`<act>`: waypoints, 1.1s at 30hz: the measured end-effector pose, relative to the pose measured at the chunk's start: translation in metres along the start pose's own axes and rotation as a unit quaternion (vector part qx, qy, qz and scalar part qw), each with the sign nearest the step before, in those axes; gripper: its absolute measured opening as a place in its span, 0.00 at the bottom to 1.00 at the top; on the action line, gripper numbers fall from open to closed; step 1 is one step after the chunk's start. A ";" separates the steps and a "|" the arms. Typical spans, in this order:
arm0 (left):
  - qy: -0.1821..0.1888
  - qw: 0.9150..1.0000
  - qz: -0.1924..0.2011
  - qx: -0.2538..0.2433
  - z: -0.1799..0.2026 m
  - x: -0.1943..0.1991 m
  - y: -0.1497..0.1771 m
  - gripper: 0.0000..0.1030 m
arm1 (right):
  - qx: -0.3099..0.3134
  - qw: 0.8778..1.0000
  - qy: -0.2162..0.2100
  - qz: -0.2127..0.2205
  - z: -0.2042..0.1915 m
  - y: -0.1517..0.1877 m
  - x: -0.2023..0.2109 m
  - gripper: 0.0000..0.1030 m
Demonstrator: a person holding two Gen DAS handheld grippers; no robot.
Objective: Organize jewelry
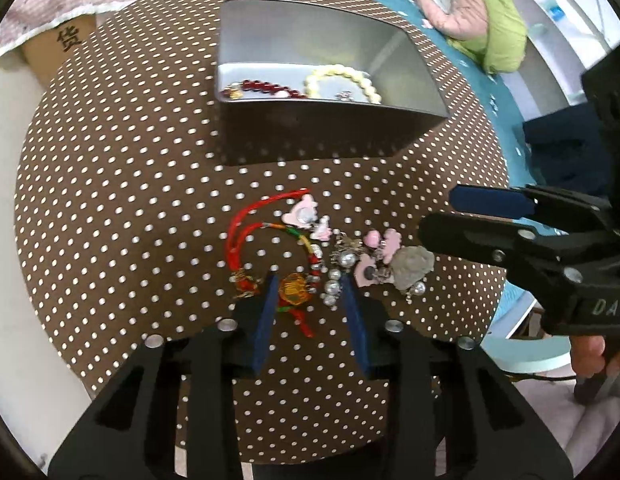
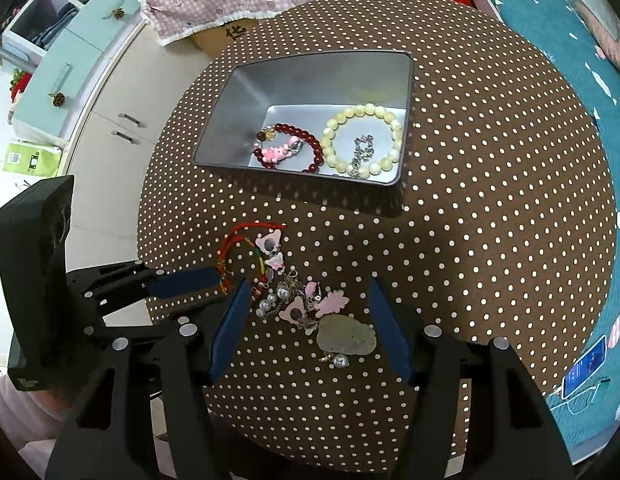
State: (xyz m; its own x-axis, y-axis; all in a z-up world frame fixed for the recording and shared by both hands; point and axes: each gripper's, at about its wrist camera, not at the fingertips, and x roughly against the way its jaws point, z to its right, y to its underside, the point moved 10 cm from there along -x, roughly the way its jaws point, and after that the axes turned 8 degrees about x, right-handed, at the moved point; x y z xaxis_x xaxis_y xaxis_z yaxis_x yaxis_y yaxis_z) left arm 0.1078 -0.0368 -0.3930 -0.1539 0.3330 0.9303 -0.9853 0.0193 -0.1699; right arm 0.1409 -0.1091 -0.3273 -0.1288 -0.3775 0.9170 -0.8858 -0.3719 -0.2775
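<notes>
- Left wrist view: round table [image 1: 122, 184] under a brown cloth with white dots. A silver metal tin [image 1: 310, 136] stands on it, far side, open on top.
- Inside the tin: a dark red bead bracelet [image 1: 266, 89] at left, a cream bead bracelet [image 1: 342, 80] at right, both on the tin floor.
- Loose jewelry lies on the cloth, near side of the tin, apart from it. Red cord bracelet [image 1: 246, 224] loops at left; an amber charm [image 1: 296, 290] sits at its lower end.
- Left gripper [image 1: 310, 292]: blue-padded fingers spread, amber charm between the tips. Contact with the charm: cannot tell.
- Right of the charm: a string of pearl beads [image 1: 336, 280], pink enamel charms [image 1: 374, 254], a grey plush piece [image 1: 412, 266], all bunched together, touching.
- Right gripper [image 1: 450, 214] enters from the right, tips just beside the grey piece, fingers parted, nothing between them.
- Right wrist view: same tin [image 2: 310, 80] seen from above; red bracelet [image 2: 294, 146] with a pink charm on it, cream bracelet [image 2: 364, 140] with a small silver chain [image 2: 362, 152] inside its ring.
- Right gripper [image 2: 306, 300]: fingers wide apart, straddling the pink charms [image 2: 310, 304] and pearls [image 2: 270, 300]; grey piece [image 2: 346, 336] lies between them, nearer the camera. No pinch.
- Left gripper [image 2: 206, 284] comes in from the left, tips at the red cord [image 2: 246, 236].
</notes>
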 end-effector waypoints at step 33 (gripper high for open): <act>-0.010 0.998 0.019 0.053 -0.074 0.051 0.015 0.16 | 0.027 0.999 -0.023 -0.017 -0.030 -0.009 -0.019 0.57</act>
State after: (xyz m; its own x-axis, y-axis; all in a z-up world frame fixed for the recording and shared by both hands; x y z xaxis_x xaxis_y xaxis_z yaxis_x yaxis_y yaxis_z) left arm 0.0906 0.0506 -0.3724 -0.1925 0.3120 0.9304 -0.9808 -0.0928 -0.1717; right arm 0.1380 -0.0730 -0.3334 -0.0764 -0.4020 0.9124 -0.8636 -0.4307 -0.2621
